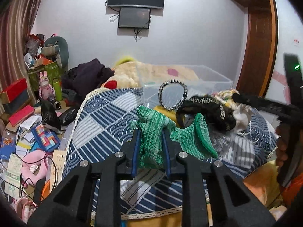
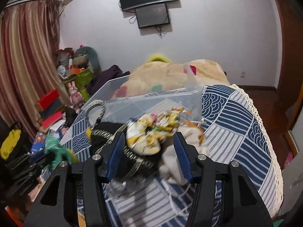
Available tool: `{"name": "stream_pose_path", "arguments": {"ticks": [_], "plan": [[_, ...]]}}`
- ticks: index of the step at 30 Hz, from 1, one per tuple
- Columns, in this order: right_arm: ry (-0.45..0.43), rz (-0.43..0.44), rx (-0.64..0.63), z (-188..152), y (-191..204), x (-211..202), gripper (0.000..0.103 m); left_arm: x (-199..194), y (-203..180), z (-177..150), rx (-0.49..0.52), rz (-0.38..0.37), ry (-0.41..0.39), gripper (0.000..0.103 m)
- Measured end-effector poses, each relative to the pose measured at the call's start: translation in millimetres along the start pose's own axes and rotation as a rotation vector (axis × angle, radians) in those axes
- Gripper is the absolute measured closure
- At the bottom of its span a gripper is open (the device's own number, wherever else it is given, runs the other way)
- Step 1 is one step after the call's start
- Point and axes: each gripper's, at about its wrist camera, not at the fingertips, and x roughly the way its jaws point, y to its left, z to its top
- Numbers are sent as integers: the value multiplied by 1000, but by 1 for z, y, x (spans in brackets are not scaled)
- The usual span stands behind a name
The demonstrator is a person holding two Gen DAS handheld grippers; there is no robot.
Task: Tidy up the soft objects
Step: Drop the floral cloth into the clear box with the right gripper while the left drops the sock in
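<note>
My left gripper (image 1: 151,132) is shut on a green knitted cloth (image 1: 151,141) and holds it above the blue patterned bedspread (image 1: 98,121). The cloth also shows blurred in the right wrist view (image 2: 55,147). My right gripper (image 2: 149,141) is open, its jaws on either side of a yellow-and-white floral cloth (image 2: 151,132) that lies on a pile with a black striped-handled bag (image 2: 102,132) and a white cloth (image 2: 187,138). The pile shows in the left wrist view too (image 1: 208,109). A clear plastic bin (image 2: 151,100) stands behind the pile.
A cream fleece blanket (image 2: 166,71) and dark clothes (image 1: 87,75) lie beyond the bin. Left of the bed the floor is littered with books, boxes (image 1: 15,90), a pink toy (image 1: 34,166) and cables. A wooden wardrobe (image 1: 261,47) stands right.
</note>
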Motion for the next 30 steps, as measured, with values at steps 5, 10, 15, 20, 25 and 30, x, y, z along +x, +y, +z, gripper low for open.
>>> {"name": "stream_pose_path", "arguments": {"ticks": [5, 10, 15, 20, 25, 30], "plan": [[72, -4, -34, 2, 6, 23, 79, -1, 1, 19, -15, -34, -36, 82], [68, 19, -22, -1, -2, 17, 92, -1, -2, 37, -30, -85, -72, 82], [-16, 46, -7, 11, -4, -10, 94, 0, -7, 56, -16, -105, -101, 82], [-107, 78, -9, 29, -3, -37, 94, 7, -12, 77, 8, -106, -123, 82], [-176, 87, -30, 46, -1, -50, 94, 18, -14, 100, 22, -104, -129, 82], [-197, 78, -37, 73, 3, -37, 94, 37, -17, 122, 42, -105, -116, 81]]}}
